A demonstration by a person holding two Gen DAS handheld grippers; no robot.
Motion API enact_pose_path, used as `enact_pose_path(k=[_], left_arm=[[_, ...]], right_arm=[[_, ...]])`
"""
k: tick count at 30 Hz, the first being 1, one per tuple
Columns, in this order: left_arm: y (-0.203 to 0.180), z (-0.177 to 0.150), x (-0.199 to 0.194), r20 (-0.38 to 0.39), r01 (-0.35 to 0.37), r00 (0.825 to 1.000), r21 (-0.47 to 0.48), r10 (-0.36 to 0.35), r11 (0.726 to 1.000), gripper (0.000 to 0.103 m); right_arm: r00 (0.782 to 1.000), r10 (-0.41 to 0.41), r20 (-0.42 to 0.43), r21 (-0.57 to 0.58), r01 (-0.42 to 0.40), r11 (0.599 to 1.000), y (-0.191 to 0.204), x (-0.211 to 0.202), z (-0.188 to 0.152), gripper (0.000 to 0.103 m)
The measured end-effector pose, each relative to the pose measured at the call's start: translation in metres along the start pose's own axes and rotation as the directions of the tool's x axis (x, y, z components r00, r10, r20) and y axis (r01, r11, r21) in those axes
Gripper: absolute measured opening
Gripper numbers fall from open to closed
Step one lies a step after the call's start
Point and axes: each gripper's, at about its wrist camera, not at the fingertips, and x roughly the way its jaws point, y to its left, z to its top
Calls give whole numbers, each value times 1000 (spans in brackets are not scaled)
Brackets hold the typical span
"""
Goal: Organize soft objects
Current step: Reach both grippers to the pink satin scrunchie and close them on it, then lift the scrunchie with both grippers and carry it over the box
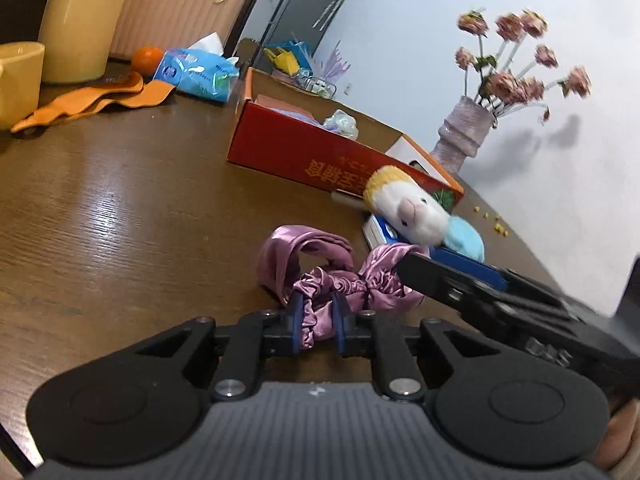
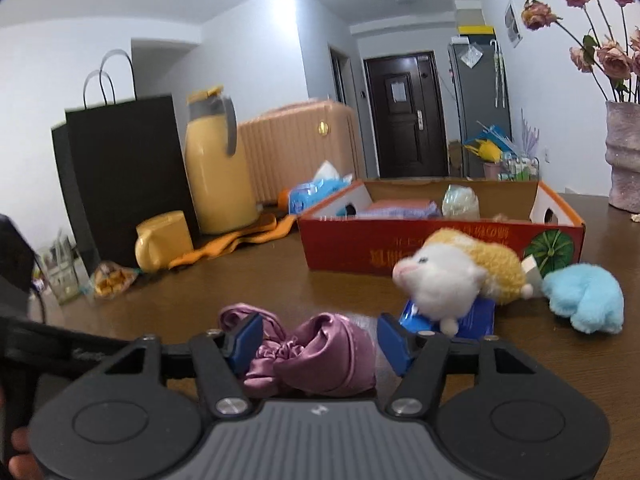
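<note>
A purple satin scrunchie with a bow (image 1: 320, 276) lies on the brown table (image 1: 120, 208). My left gripper (image 1: 318, 326) is shut on its gathered band. My right gripper (image 2: 316, 338) is open, its blue pads on either side of the scrunchie's bow (image 2: 320, 352); it also shows in the left wrist view (image 1: 404, 262) at the bow's right end. A white and yellow plush animal (image 2: 460, 276) lies on a blue pack (image 2: 476, 318) beside a light blue plush (image 2: 584, 296). The red cardboard box (image 2: 440, 250) behind holds folded cloth and a pale bundle.
A yellow jug (image 2: 218, 168), a yellow mug (image 2: 162, 240), an orange cloth (image 2: 236, 242), a blue tissue pack (image 2: 316, 194) and a black paper bag (image 2: 124, 176) stand at the left back. A vase of dried roses (image 2: 624, 156) stands at the right.
</note>
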Motion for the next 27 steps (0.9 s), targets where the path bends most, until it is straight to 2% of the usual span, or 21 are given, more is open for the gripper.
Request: enact_pose_path(k=[1,2,6,8,10,12,13,14,16,18,19,20,21,22,25,27], left_arm=[[-3,-2,0,12,-18,1000,26,18,1000,18],[-6,-3,-2,29,-38,999,50,37,998,18],[-11,-4,0,46,-53,998,97,48,994,20],[-11,-4,1,49,-79,996,99,74,992,36],[-13,-5,-1,52,-88,995,120,83,989,41],[-12,-3,-8,93,-88,993,127,77,988,54],[-10,-1,-13,131,-91,989,122,74,988,77],[-10,2,-17,175,-98,982,121,75,988,90],[-10,6,-19,244,-122,966,153,82,981,90],[-10,15,-12,269,-160,956,147,117,976,88],[-8,19,-7,258,-164,958,123,128,979,71],[-5,22,-2,236,-153,964,101,125,983,42],[-2,24,2,205,-131,972,74,113,989,30],[1,24,4,185,-105,979,64,91,992,9],[0,11,2,179,-108,980,110,87,988,6],[1,4,1,142,-112,985,133,93,985,6]], right_arm=[[1000,-10,-17,12,10,1000,1,2,-1,44],[999,-18,-27,33,18,999,0,2,0,41],[998,-25,-61,98,31,995,-11,6,1,40],[997,-32,-71,104,39,994,-14,11,-1,38],[998,-2,-69,134,11,991,-17,12,-2,21],[997,10,-73,134,0,991,-15,14,-3,19],[997,9,-74,119,0,993,-14,15,-3,18],[997,10,-75,111,-2,994,-13,16,-4,18],[997,18,-80,122,-8,993,-13,17,-5,17],[996,23,-81,133,-12,991,-15,17,-5,17],[996,24,-81,137,-12,991,-16,17,-5,16],[996,23,-82,138,-12,990,-16,17,-5,16],[996,21,-82,140,-10,990,-15,17,-5,16],[996,20,-82,142,-8,990,-15,16,-5,16],[997,16,-81,147,-3,989,-15,13,-7,15],[997,15,-80,147,-3,989,-14,13,-8,15]])
